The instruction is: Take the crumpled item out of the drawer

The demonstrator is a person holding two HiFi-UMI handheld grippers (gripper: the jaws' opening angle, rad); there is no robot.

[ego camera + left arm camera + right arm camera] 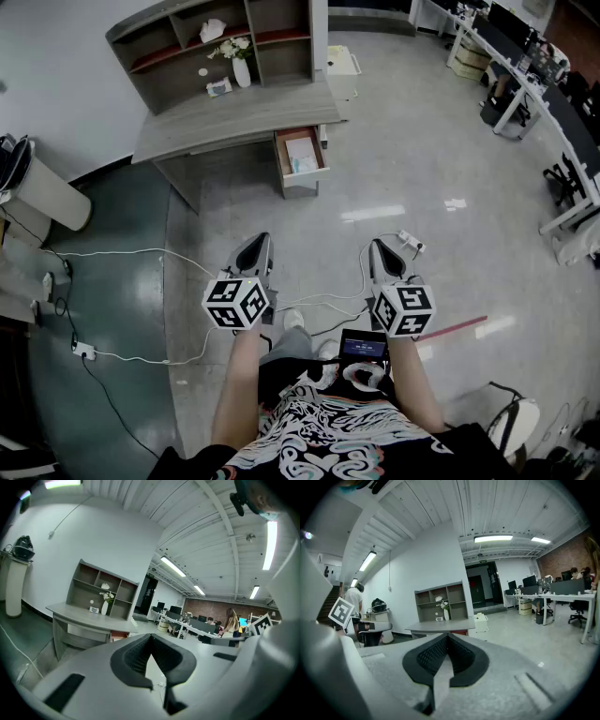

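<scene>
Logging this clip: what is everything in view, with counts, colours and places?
Desk: one, grey, ahead against the wall, with shelves on top.
Drawer: one, reddish-brown, open under the desk's right end; its pale contents are too small to identify.
Vase of flowers: one, white, on the desk.
Cylinder: one, white, far left.
Cables: several, white, on the floor.
Office desks: several, white, upper right.
Left gripper: one, grey, fingers shut, empty.
Right gripper: one, grey, fingers shut, empty.
</scene>
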